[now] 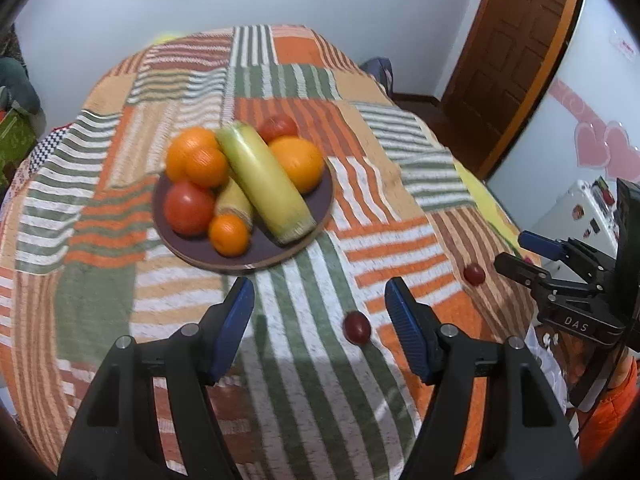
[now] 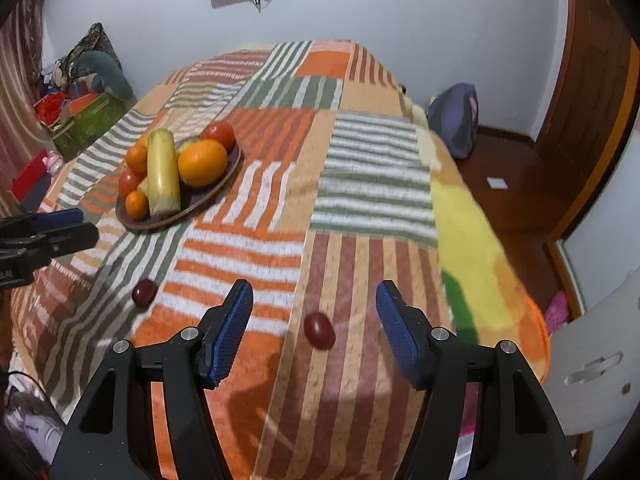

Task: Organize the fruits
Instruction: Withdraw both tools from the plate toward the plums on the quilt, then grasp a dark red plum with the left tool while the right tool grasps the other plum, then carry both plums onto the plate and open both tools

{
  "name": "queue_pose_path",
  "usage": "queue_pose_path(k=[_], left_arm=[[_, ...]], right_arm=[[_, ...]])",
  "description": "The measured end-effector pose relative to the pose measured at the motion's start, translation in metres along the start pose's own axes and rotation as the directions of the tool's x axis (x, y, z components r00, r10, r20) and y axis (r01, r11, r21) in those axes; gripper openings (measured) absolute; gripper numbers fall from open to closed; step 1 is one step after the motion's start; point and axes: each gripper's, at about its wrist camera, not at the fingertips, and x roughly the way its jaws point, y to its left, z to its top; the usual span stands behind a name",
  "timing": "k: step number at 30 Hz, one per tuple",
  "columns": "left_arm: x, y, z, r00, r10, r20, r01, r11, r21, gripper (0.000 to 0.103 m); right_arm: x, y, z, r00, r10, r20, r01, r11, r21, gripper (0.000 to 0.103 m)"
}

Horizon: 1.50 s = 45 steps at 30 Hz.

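Note:
A brown plate (image 1: pixel 280 254) on the striped cloth holds oranges (image 1: pixel 298 164), tomatoes (image 1: pixel 189 208) and two corn cobs (image 1: pixel 264 180); it also shows in the right wrist view (image 2: pixel 200 204). Two small dark red fruits lie loose on the cloth. One (image 1: pixel 357 327) lies between my left gripper's (image 1: pixel 320 312) open fingers, nearer the right one. The other (image 2: pixel 319 330) lies between my right gripper's (image 2: pixel 314 316) open fingers. Both grippers are empty and above the cloth. The right gripper shows in the left wrist view (image 1: pixel 520 256).
The table's edge curves close on the right, with a wooden floor (image 2: pixel 516 184) and a door (image 1: pixel 516 40) beyond. A backpack (image 2: pixel 456 120) leans by the far wall. Boxes and clutter (image 2: pixel 80 116) stand at the left. A white fridge (image 1: pixel 580 208) is at the right.

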Motion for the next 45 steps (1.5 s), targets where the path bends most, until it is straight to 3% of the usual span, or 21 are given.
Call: queue_pose_path(k=[7,11,18,24,29,37,45], left_arm=[[0.020,-0.016,-0.012,0.998,-0.015,-0.057,0.017,0.999,0.033,0.066],[0.033,-0.023,-0.017,0.995,-0.028,-0.097,0.033,0.998,0.054,0.053],[0.044,-0.023,-0.020,0.991,-0.037,-0.127,0.044,0.998,0.049,0.045],[0.054,-0.024,-0.022,0.986,-0.051,-0.158,0.059,0.997,0.044,0.030],[0.055,-0.023,-0.023,0.987,-0.052,-0.152,0.059,0.998,0.037,0.020],[0.045,-0.015,-0.019,0.990,-0.064,-0.126,0.066,0.998,0.014,0.020],[0.019,0.011,-0.004,0.999,-0.020,-0.047,0.019,1.000,-0.022,0.020]], right_arm=[[0.015,-0.008,-0.016,0.998,0.034,-0.050,-0.032,0.999,0.027,0.047],[0.020,-0.010,-0.020,0.997,0.045,-0.065,-0.043,0.999,0.032,0.040],[0.031,-0.008,-0.022,0.995,0.055,-0.088,-0.053,0.998,0.022,0.028],[0.039,-0.011,-0.024,0.994,0.040,-0.097,-0.037,0.999,0.036,0.019],[0.036,-0.013,-0.024,0.995,0.046,-0.087,-0.043,0.998,0.043,0.019],[0.025,-0.009,-0.013,0.997,0.055,-0.050,-0.053,0.998,0.036,0.018],[0.017,0.010,0.015,0.996,0.084,0.020,-0.084,0.996,-0.003,0.018]])
